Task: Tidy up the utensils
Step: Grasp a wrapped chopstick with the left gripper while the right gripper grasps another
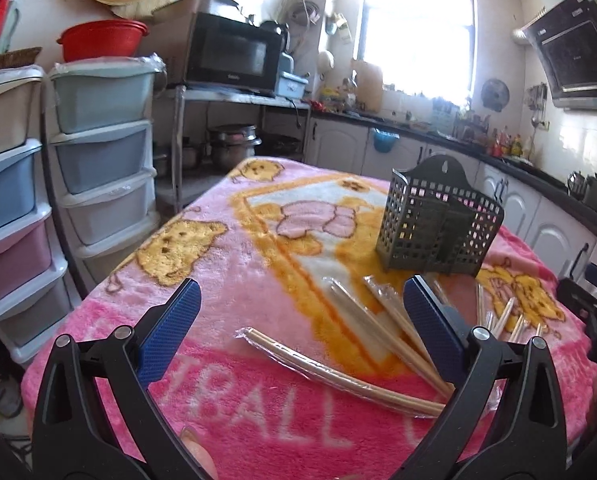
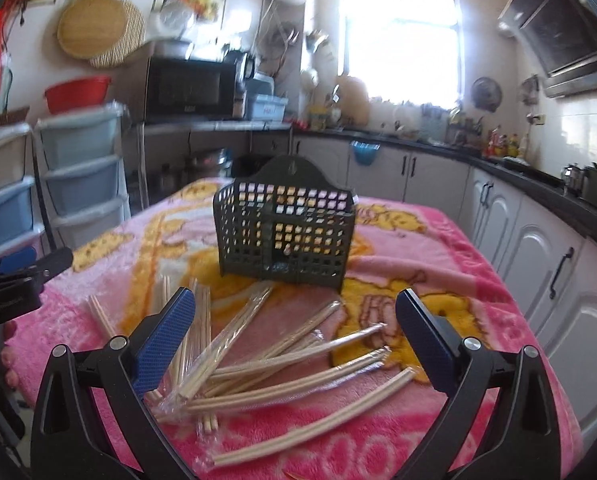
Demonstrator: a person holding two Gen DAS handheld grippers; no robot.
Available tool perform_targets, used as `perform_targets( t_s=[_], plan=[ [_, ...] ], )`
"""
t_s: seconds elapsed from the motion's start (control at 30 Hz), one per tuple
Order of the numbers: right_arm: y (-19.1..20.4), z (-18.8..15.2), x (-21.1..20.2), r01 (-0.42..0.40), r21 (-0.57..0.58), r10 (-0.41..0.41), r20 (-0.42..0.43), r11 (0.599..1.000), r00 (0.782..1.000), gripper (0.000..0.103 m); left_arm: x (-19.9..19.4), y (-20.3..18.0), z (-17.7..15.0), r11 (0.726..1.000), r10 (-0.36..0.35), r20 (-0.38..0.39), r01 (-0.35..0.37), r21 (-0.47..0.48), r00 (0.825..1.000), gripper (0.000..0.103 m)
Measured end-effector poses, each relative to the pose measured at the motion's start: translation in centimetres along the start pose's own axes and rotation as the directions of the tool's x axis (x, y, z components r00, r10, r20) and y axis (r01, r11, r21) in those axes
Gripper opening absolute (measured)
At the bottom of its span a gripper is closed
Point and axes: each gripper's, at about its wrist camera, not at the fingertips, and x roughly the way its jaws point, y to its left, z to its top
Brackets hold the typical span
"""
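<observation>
Chopsticks (image 2: 282,364), wrapped in clear plastic sleeves, in pairs: a loose heap lies scattered flat on the pink cartoon-bear blanket (image 2: 450,264) covering my tabletop, crossing one another at many angles. One curved-looking pair (image 2: 318,428) lies nearest me on the right side. From the left wrist view, three sleeved pairs show between my fingers, the nearest (image 1: 338,372) lying across the word "BALL".

Utensil holder (image 2: 284,232), dark green perforated plastic with a hanging tab and inner dividers: stands upright on the blanket just behind the heap, no chopsticks visible inside it.

My right gripper (image 2: 294,332): spread wide above the heap, blue pads (image 2: 164,340) apart, nothing between them.

My left gripper (image 1: 302,328): likewise spread wide and empty, above the near edge of the blanket, left of the heap; its tip shows at the left edge of the right wrist view.

Background: pastel drawer units (image 1: 102,152), black microwave (image 1: 234,54), red basin (image 1: 100,40), range hood (image 1: 574,52), bright window (image 1: 418,28).
</observation>
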Motion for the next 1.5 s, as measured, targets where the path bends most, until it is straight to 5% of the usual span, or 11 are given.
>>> perform_targets(
  t_s=[0.27, 0.37, 0.57, 0.73, 1.03, 1.27, 1.47, 1.5],
  plan=[
    [0.7, 1.7, 5.4, -0.022, -0.007, 0.021, -0.116, 1.000, 0.993, 0.097, 3.1, 1.5, -0.2, 0.999, -0.012, -0.175, 0.004, -0.043, 0.984, 0.094],
    [1.0, 2.1, 6.9, -0.036, -0.017, 0.034, -0.142, 0.999, 0.989, 0.097, 4.5, 2.7, -0.6, 0.988, -0.115, -0.261, 0.083, -0.129, 0.958, 0.094],
    [1.1, 2.3, 10.0, -0.040, -0.015, 0.036, -0.204, 0.999, 0.978, 0.097, 7.3, 4.5, -1.3, 0.958, -0.188, -0.357, 0.091, -0.271, 0.915, 0.091],
    [0.2, 2.2, 12.7, -0.045, 0.043, 0.056, -0.296, 0.998, 0.954, 0.091, 9.6, 5.5, -1.7, 0.930, -0.223, -0.417, 0.064, -0.362, 0.881, 0.072],
    [0.9, 1.2, 17.6, -0.055, 0.069, 0.081, -0.465, 0.996, 0.881, 0.062, 11.0, 6.1, -1.5, 0.935, -0.198, -0.406, 0.047, -0.352, 0.892, 0.051],
    [0.4, 1.3, 19.2, -0.046, 0.177, 0.133, -0.521, 0.983, 0.843, 0.057, 11.4, 6.8, -1.5, 0.950, -0.168, -0.405, 0.037, -0.311, 0.899, 0.022],
    [0.4, 1.4, 19.9, -0.015, 0.168, 0.105, -0.544, 0.986, 0.833, 0.031, 11.7, 7.5, -1.4, 0.954, -0.175, -0.404, 0.053, -0.295, 0.898, 0.007],
    [0.2, 1.5, 19.9, -0.020, 0.180, 0.116, -0.541, 0.983, 0.833, 0.021, 11.7, 7.4, -1.4, 0.954, -0.178, -0.401, 0.059, -0.293, 0.899, 0.006]
  ],
)
